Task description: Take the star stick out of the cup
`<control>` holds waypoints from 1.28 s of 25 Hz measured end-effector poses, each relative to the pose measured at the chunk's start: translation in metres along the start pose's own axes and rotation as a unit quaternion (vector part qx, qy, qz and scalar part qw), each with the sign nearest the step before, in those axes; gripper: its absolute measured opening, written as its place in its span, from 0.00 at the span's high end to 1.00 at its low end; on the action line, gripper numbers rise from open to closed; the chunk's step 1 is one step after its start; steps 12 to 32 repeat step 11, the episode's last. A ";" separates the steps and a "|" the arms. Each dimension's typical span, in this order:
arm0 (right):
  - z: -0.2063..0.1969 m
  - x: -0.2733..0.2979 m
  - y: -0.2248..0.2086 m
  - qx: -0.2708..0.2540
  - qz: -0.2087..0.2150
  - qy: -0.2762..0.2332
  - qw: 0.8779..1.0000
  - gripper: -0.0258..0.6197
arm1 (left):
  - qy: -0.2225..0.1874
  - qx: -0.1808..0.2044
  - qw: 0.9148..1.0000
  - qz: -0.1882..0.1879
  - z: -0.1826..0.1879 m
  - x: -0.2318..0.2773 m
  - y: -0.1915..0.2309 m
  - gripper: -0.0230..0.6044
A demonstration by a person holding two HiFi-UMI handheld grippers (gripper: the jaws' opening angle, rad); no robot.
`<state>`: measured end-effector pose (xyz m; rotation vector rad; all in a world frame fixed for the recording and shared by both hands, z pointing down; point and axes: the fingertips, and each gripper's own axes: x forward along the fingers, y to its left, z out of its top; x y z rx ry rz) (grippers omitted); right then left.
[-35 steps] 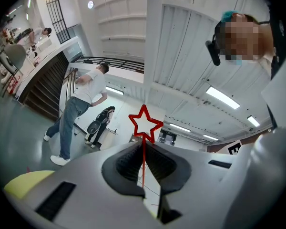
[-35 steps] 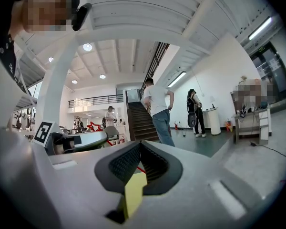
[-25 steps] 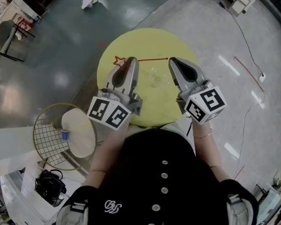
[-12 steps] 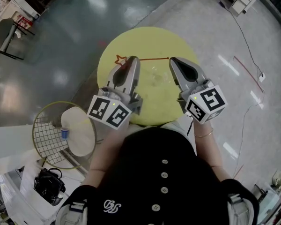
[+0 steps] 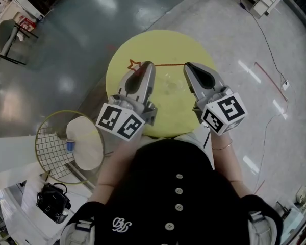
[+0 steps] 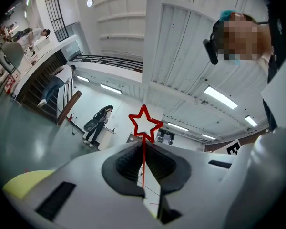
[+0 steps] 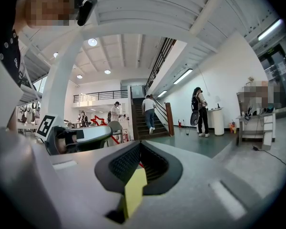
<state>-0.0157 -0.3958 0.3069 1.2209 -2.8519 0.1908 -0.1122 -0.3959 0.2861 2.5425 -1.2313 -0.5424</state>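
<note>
The star stick (image 5: 163, 64) is a thin red rod with an outlined red star (image 5: 134, 65) at its left end. It lies level above the round yellow table (image 5: 158, 42). My left gripper (image 5: 149, 65) is shut on the rod just behind the star. In the left gripper view the star (image 6: 144, 124) stands up past the closed jaws. My right gripper (image 5: 186, 66) is shut on the rod's other end. In the right gripper view a bit of red rod (image 7: 140, 164) runs into the jaws. Between the grippers, faint glints on the table suggest a clear cup (image 5: 168, 81).
A round wire-frame stand (image 5: 48, 147) with a pale disc on it stands left of the table. A black bag (image 5: 53, 200) lies on the floor at lower left. A cable (image 5: 270, 78) trails over the floor at right. People stand far off in both gripper views.
Both grippers and the stick have drifted slightly right. A person at the top of the head view has walked out of the picture.
</note>
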 end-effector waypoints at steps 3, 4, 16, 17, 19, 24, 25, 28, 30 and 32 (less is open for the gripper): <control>-0.001 0.000 -0.003 0.002 0.000 -0.001 1.000 0.95 | 0.000 0.001 1.000 0.003 0.000 0.000 0.001 0.93; -0.001 0.000 -0.004 0.002 0.001 -0.002 1.000 0.95 | 0.000 0.002 1.000 0.005 -0.001 0.000 0.002 0.93; -0.005 0.002 -0.011 0.008 -0.001 -0.004 1.000 0.95 | 0.001 0.002 1.000 0.014 -0.006 0.001 0.008 0.93; -0.005 0.002 -0.011 0.008 -0.001 -0.004 1.000 0.95 | 0.001 0.002 1.000 0.014 -0.006 0.001 0.008 0.93; -0.005 0.002 -0.011 0.008 -0.001 -0.004 1.000 0.95 | 0.001 0.002 1.000 0.014 -0.006 0.001 0.008 0.93; -0.005 0.002 -0.011 0.008 -0.001 -0.004 1.000 0.95 | 0.001 0.002 1.000 0.014 -0.006 0.001 0.008 0.93; -0.005 0.002 -0.011 0.008 -0.001 -0.004 1.000 0.95 | 0.001 0.002 1.000 0.014 -0.006 0.001 0.008 0.93; -0.005 0.002 -0.011 0.008 -0.001 -0.004 1.000 0.95 | 0.001 0.002 1.000 0.014 -0.006 0.001 0.008 0.93; -0.005 0.002 -0.011 0.008 -0.001 -0.004 1.000 0.95 | 0.001 0.002 1.000 0.014 -0.006 0.001 0.008 0.93; -0.005 0.002 -0.011 0.008 -0.001 -0.004 1.000 0.95 | 0.001 0.002 1.000 0.014 -0.006 0.001 0.008 0.93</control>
